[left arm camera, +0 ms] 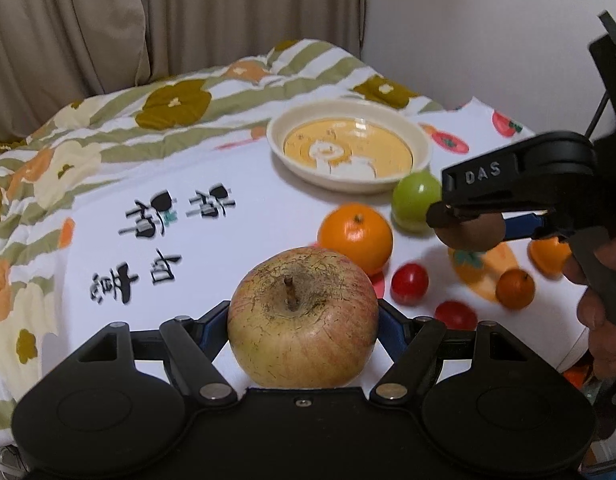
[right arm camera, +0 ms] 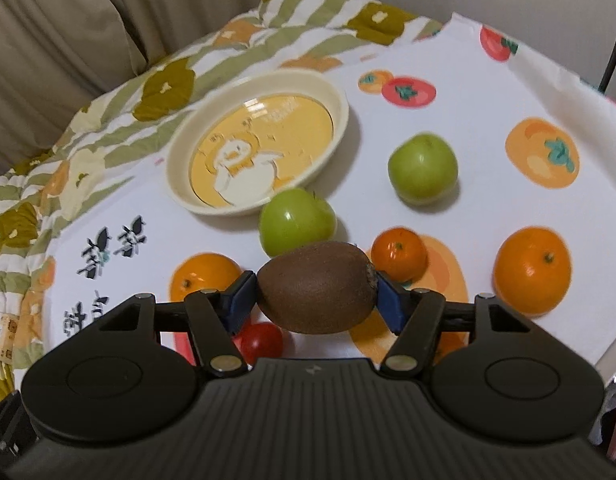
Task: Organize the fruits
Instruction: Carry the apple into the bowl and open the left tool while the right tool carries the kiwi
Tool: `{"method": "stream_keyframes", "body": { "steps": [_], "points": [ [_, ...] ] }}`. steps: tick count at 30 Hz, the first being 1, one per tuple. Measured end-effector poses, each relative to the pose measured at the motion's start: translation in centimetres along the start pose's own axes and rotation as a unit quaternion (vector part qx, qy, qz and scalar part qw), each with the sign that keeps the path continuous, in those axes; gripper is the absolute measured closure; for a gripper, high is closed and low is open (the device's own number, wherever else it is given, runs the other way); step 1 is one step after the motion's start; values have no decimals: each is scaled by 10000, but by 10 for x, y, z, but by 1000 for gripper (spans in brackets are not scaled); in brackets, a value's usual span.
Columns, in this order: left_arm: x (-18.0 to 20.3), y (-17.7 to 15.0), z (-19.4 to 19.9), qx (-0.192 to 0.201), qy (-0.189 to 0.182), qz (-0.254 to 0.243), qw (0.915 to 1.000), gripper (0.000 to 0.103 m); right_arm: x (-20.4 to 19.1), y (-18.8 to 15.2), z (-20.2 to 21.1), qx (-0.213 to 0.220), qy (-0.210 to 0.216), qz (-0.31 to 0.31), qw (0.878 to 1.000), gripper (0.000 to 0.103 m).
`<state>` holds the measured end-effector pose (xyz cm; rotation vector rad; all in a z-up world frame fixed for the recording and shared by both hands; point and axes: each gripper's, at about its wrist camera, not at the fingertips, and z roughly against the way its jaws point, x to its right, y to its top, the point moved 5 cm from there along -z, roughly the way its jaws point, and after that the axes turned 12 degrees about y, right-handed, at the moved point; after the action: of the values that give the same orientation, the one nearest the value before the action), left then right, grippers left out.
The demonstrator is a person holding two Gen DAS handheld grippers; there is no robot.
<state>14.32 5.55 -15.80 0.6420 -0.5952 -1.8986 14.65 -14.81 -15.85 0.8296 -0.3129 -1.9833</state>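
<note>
My left gripper (left arm camera: 304,318) is shut on a large yellow-red apple (left arm camera: 304,320), stem up, held between its blue pads above the white cloth. My right gripper (right arm camera: 317,292) is shut on a brown kiwi (right arm camera: 317,288), gripped end to end. In the left wrist view that gripper (left arm camera: 467,228) hangs at the right with the kiwi (left arm camera: 473,232). A cream plate (right arm camera: 176,176) with a duck picture lies empty at the back; its rim (left arm camera: 276,136) shows beyond the apple. On the cloth lie two green fruits (right arm camera: 296,220) (right arm camera: 423,168), oranges (right arm camera: 531,272) (right arm camera: 399,254) (right arm camera: 204,276) and a cherry tomato (right arm camera: 262,342).
The white cloth (left arm camera: 228,152) with printed persimmons and black characters covers a flowered quilt (left arm camera: 108,128). Beige curtains (left arm camera: 188,12) hang behind and a white wall stands at the right. A person's fingers (left arm camera: 603,312) grip the right tool's handle. Two cherry tomatoes (left arm camera: 409,283) (left arm camera: 455,315) lie by the apple.
</note>
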Motion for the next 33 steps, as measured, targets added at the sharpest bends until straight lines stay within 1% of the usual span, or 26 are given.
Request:
{"method": "stream_keyframes", "body": {
  "steps": [3, 8, 16, 20, 24, 29, 33],
  "points": [
    [-5, 13, 10, 52, 47, 101, 9999, 25, -7, 10, 17, 58, 119, 91, 9999, 24],
    [-14, 40, 20, 261, 204, 213, 9992, 25, -17, 32, 37, 173, 368, 334, 9986, 24],
    [-21, 94, 30, 611, 508, 501, 9956, 25, -28, 83, 52, 320, 727, 832, 9934, 24],
    [-17, 121, 26, 682, 649, 620, 9936, 25, -27, 116, 46, 325, 952, 1056, 9893, 24],
    [-8, 147, 11, 672, 684, 731, 9927, 25, -23, 148, 33, 339, 1153, 1525, 9810, 24],
    [11, 173, -17, 595, 754, 724, 9927, 25, -15, 178, 7, 169, 1365, 2015, 9698, 24],
    [28, 186, -49, 422, 685, 728, 9941, 25, -5, 196, -20, 45, 1455, 2342, 9612, 24]
  ]
}}
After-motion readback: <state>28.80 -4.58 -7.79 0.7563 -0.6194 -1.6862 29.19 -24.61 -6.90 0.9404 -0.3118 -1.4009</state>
